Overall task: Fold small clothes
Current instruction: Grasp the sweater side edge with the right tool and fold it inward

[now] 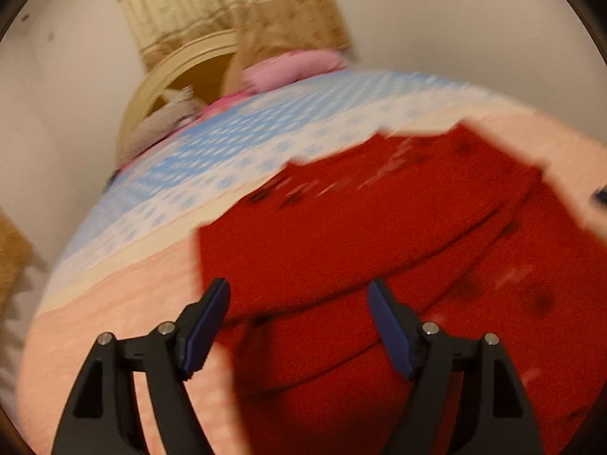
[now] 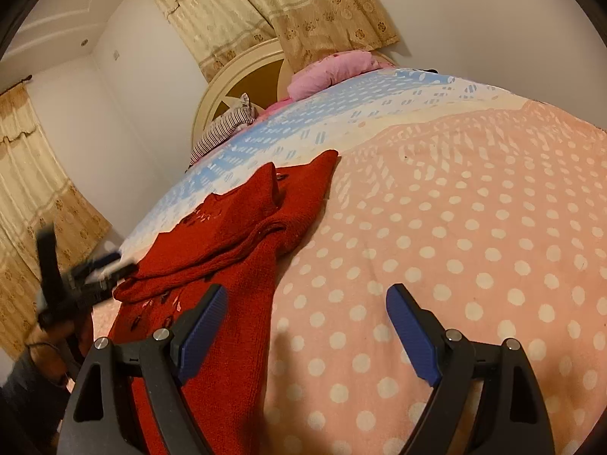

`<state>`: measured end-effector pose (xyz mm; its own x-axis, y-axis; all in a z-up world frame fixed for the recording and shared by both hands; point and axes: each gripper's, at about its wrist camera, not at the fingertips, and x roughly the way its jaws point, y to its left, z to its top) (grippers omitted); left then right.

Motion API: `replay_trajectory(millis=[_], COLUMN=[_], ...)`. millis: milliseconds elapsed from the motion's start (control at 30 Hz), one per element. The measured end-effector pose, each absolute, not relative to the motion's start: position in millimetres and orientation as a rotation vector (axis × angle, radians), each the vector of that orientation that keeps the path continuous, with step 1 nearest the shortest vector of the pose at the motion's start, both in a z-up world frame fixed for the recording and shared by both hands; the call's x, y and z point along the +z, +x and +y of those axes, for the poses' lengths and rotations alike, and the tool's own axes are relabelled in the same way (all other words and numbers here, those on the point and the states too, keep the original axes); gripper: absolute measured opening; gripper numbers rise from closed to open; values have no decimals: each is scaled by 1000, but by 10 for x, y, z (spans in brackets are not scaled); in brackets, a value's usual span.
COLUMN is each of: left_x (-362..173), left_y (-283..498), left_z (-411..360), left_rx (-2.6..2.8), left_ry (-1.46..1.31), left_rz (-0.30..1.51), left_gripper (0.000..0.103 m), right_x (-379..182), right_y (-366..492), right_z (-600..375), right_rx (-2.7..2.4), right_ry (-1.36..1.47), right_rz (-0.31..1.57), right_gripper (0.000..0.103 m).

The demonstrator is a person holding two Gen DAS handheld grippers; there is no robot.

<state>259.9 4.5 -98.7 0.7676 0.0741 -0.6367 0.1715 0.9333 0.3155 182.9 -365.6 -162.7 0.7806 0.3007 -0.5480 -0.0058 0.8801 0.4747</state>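
Here, red knit garment (image 2: pixel 235 235) on pink dotted bedspread (image 2: pixel 474 227), beige curtains (image 2: pixel 322 3), both tools wide, empty.

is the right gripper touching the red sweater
Apart. The right wrist view shows the right gripper open above the polka-dot blanket, with nothing between its pads; the red sweater lies beneath its left finger.

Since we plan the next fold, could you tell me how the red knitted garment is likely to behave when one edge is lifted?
The red knitted garment would probably droop limply: it already lies in soft folds. Its thick knit probably grips the fleecy blanket, so it should drag, not slide.
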Motion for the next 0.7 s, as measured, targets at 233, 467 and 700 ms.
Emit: replay_trajectory(millis=[233,467,700], left_x=[-1191,-1271,-1219], left_y=[2854,2837,2812], left_z=[943,1261,1050], left_rx=[107,117,45], left_ry=[119,-121,-75], left_rz=[805,831,805], left_gripper=[102,103,103], right_x=[-1521,-1513,-1289], right_y=[1826,1830,2109], right_z=[-3433,-3191,-2902], right_rx=[127,140,203], right_ry=[350,275,210], right_rz=[683,725,770], right_gripper=[86,86,86])
